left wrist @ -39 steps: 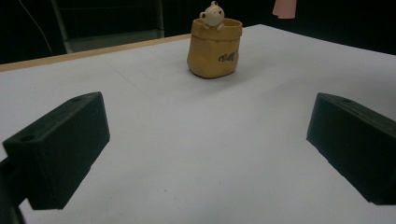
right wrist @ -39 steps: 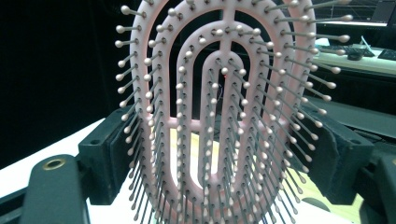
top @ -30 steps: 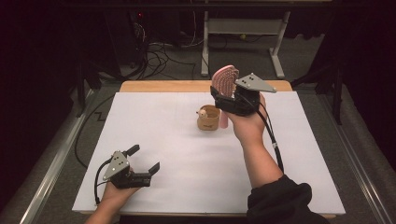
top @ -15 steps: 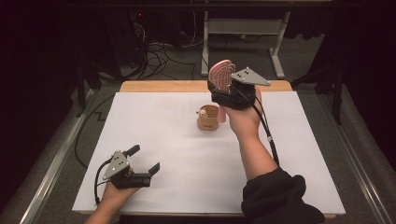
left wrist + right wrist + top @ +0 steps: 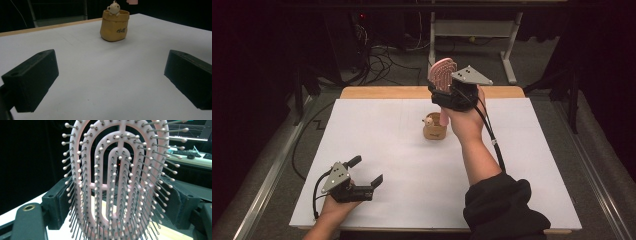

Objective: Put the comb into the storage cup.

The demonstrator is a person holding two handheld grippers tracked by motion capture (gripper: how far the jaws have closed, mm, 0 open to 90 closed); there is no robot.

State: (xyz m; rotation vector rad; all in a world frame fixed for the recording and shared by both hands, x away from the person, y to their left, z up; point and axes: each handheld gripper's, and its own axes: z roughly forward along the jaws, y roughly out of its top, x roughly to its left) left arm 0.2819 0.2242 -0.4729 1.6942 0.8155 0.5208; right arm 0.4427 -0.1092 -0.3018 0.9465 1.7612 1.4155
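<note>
Two fingers of the right gripper are clamped on a pink hairbrush, held upright above the far middle of the tabletop. In the right gripper view the brush stands between the black fingers, its slotted oval head facing the camera and its ball-tipped bristles pointing this way. The handle hangs down towards a small tan holder with a little bear figure on its rim; whether the handle end is already inside the holder I cannot tell.

The brush looks light and made of stiff plastic, so weight should be no trouble. The open, slotted head probably flexes a little, and the bristles bend and give no firm purchase. The best hold is on the solid rim at the sides of the head, or on the handle. The plastic is smooth, so it may pivot if gripped off-centre. The holder looks small and light and could tip if nudged.

The left gripper rests near the tabletop's near left corner, its fingers spread wide with nothing between them.
</note>
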